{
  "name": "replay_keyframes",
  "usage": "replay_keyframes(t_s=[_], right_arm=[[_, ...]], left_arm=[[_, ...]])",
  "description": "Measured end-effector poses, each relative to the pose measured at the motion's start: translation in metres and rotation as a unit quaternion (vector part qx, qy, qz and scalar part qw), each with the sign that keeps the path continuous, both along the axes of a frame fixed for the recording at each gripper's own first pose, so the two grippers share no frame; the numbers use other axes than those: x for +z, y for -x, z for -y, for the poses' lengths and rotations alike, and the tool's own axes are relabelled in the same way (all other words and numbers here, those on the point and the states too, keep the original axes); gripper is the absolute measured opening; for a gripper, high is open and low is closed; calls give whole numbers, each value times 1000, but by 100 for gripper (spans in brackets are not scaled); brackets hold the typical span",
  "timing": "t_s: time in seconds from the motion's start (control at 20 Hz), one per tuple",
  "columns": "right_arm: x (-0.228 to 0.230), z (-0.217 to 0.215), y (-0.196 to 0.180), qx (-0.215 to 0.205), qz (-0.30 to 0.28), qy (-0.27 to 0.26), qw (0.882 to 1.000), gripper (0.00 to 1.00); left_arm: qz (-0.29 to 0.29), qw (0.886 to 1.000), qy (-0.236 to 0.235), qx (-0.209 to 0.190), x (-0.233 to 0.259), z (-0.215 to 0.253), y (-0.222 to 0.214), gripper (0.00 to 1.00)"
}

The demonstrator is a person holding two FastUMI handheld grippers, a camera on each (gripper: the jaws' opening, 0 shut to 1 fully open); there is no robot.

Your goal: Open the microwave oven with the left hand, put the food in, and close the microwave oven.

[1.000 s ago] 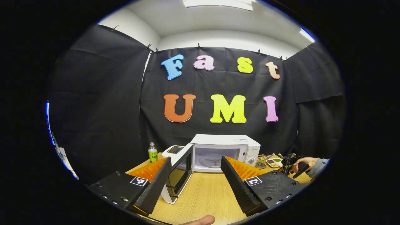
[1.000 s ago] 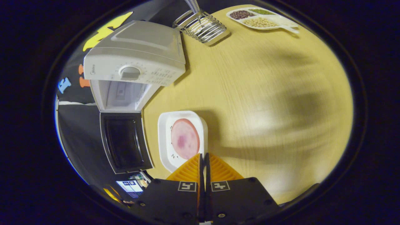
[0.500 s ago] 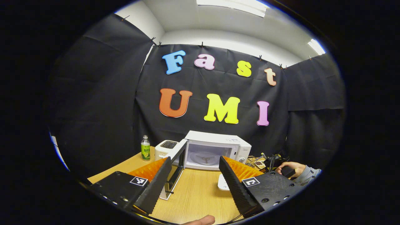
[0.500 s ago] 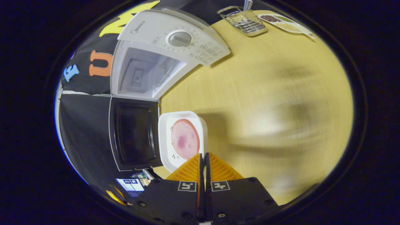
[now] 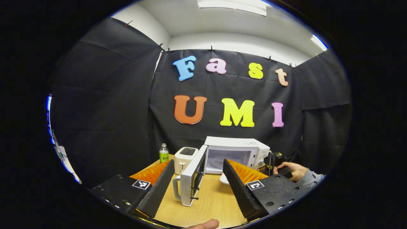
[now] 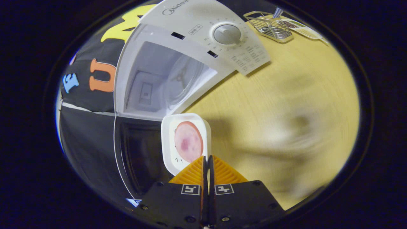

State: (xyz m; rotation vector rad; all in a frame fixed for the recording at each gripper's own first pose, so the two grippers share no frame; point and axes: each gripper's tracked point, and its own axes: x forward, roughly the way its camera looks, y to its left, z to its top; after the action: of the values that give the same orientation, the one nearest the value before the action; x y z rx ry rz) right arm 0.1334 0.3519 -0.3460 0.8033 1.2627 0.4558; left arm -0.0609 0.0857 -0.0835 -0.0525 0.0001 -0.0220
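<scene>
Before the open microwave (image 6: 178,63), right tongs (image 6: 207,159) pinch a square white plate (image 6: 186,140).

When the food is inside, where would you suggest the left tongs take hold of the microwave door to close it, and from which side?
I would take the upright white handle on the free edge of the open door, farthest from the hinge. It stands off the panel, so the open left tongs can straddle it from the door's outer face, then swing it toward the microwave.
</scene>
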Motion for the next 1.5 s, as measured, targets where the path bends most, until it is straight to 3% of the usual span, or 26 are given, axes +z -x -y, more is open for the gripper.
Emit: replay_keyframes(t_s=[0.3, 0.55, 0.7, 0.8, 0.9, 0.95, 1.1, 1.15, 1.5], right_arm=[[20, -49, -47, -130, 33, -27, 991, 4], [33, -61, -95, -245, 91, -41, 964, 4], [41, -76, -121, -293, 107, -86, 946, 0], [40, -82, -137, -312, 116, -105, 937, 4], [32, -82, -152, -323, 134, -97, 932, 0], [26, -82, -158, -332, 137, -93, 928, 4], [10, -75, -177, -365, 134, -92, 917, 0], [6, -74, -180, -371, 138, -83, 915, 4], [-16, -75, -191, -359, 148, -49, 920, 4]], left_arm=[[-9, 1000, -9, 15, -13, -22, -11, 93], [-29, 999, -14, 22, -29, -31, -20, 93], [-38, 999, -12, 21, -34, -32, -27, 94], [-40, 999, -12, 21, -38, -33, -30, 93], [-41, 999, -11, 24, -41, -36, -33, 93], [-43, 999, -9, 25, -44, -39, -34, 93], [-53, 998, 0, 31, -56, -47, -38, 94], [-58, 998, 4, 32, -60, -49, -39, 94], [-70, 997, 16, 24, -73, -47, -39, 93]])
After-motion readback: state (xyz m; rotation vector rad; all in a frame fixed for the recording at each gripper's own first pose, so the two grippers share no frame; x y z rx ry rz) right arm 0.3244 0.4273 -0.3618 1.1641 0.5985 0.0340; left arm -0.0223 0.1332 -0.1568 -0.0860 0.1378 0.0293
